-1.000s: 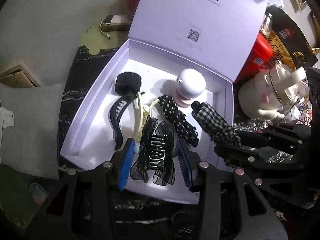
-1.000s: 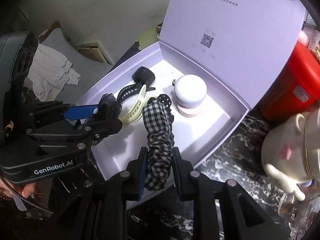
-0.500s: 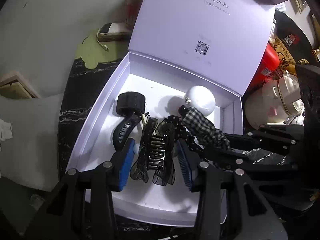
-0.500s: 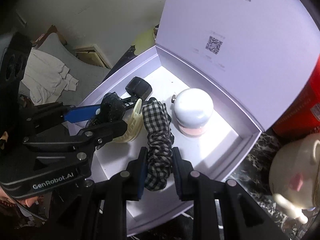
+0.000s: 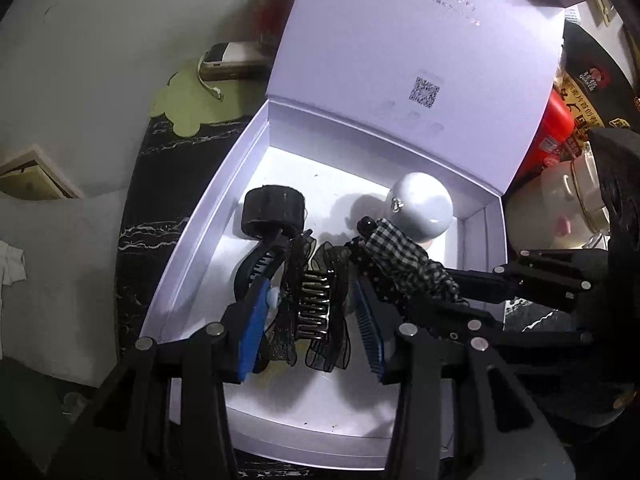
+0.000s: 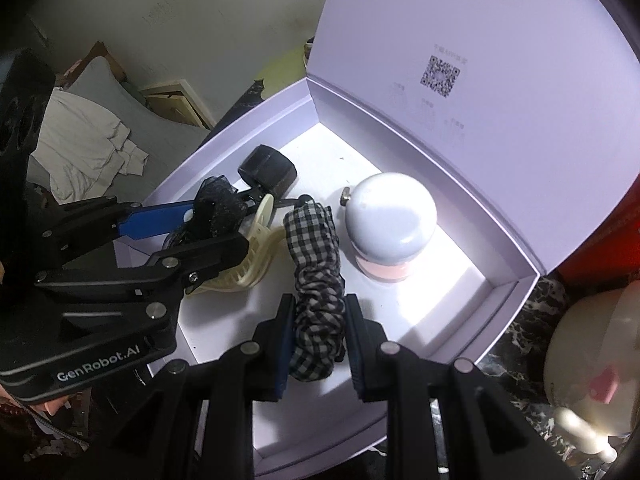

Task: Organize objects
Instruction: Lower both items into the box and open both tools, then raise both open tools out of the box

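An open lilac box with its lid raised holds a black hair roller, a black claw clip, a cream claw clip and a white round-topped pink-based object. My left gripper is shut on a black lace hair claw, held over the box. My right gripper is shut on a black-and-white checked scrunchie, held low over the box floor beside the white object.
The box sits on a black marble top. A cream teapot and a red container stand to the right. A green coaster and a small case lie behind the box. Cloth lies at the left.
Both grippers have moved forward and further in over the box with their items. The checked scrunchie is now closer to the white round object.
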Demonstrator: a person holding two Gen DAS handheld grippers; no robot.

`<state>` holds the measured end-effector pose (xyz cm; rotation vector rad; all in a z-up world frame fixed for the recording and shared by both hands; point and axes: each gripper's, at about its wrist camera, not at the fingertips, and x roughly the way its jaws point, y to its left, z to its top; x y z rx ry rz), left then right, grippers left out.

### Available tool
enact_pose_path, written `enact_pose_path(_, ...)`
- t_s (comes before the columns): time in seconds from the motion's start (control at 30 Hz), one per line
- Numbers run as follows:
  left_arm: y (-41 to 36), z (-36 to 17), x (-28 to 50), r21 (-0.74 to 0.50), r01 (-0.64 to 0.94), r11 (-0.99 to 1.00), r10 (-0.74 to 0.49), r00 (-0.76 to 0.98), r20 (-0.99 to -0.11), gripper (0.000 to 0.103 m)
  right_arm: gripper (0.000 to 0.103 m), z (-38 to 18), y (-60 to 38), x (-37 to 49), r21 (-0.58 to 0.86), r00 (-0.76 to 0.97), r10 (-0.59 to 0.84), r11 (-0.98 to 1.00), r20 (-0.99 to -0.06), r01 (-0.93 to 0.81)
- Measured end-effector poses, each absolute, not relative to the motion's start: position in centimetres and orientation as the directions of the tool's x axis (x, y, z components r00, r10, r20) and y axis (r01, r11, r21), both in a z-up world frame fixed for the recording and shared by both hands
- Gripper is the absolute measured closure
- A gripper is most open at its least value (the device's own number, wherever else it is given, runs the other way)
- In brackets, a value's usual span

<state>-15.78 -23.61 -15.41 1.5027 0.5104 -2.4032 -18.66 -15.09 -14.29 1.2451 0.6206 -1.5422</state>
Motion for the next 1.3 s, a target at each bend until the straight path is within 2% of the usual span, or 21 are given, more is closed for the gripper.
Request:
enact_pose_path(0.33,-24.2,-15.3,-15.5,-0.166,0.452,-0.876,-0.059,-0.442,-0.895,0.061,0.077,-14.1,-14.7,-19.0,0.189,0.020,-0.411,-0.374,-0.912,0.908)
enact_pose_path(0.43,-24.4,-15.1,-15.4,-0.140,0.479,-0.867,-0.092,-0.429,-0.899,0.057,0.071,-13.6,-14.3,-18.7,0.157,-0.014,-0.412,-0.378,-0.911,0.912)
enact_pose_path(0.5,-24.5,-14.9,-15.4,-0.128,0.491,-0.862,-0.106,-0.421,-0.901,0.048,0.063,-13.2,-14.0,-18.6,0.145,-0.027,-0.408,-0.383,-0.912,0.912)
enact_pose_path(0.57,-24.4,-14.6,-15.2,-0.111,0.500,-0.859,-0.123,-0.412,-0.903,0.041,0.061,-12.8,-13.6,-18.6,0.142,-0.033,-0.413,-0.388,-0.910,0.911)
enact_pose_path(0.8,-24.0,-13.0,-14.6,-0.109,0.506,-0.855,-0.131,-0.416,-0.900,0.025,0.057,-11.1,-12.5,-18.7,0.133,-0.061,-0.429,-0.409,-0.901,0.903)
enact_pose_path(1.0,-23.2,-10.7,-13.9,-0.081,0.501,-0.861,-0.164,-0.426,-0.890,0.021,0.048,-8.9,-11.2,-18.8,0.132,-0.089,-0.455,-0.433,-0.886,0.891)
enact_pose_path(1.23,-22.7,-7.5,-12.6,-0.074,0.524,-0.848,-0.198,-0.443,-0.874,0.019,0.046,-5.8,-10.0,-18.8,0.122,-0.122,-0.486,-0.439,-0.865,0.890)
enact_pose_path(1.3,-22.6,-6.7,-12.2,-0.064,0.532,-0.844,-0.212,-0.441,-0.872,0.019,0.042,-5.0,-9.7,-18.6,0.117,-0.129,-0.498,-0.433,-0.858,0.894)
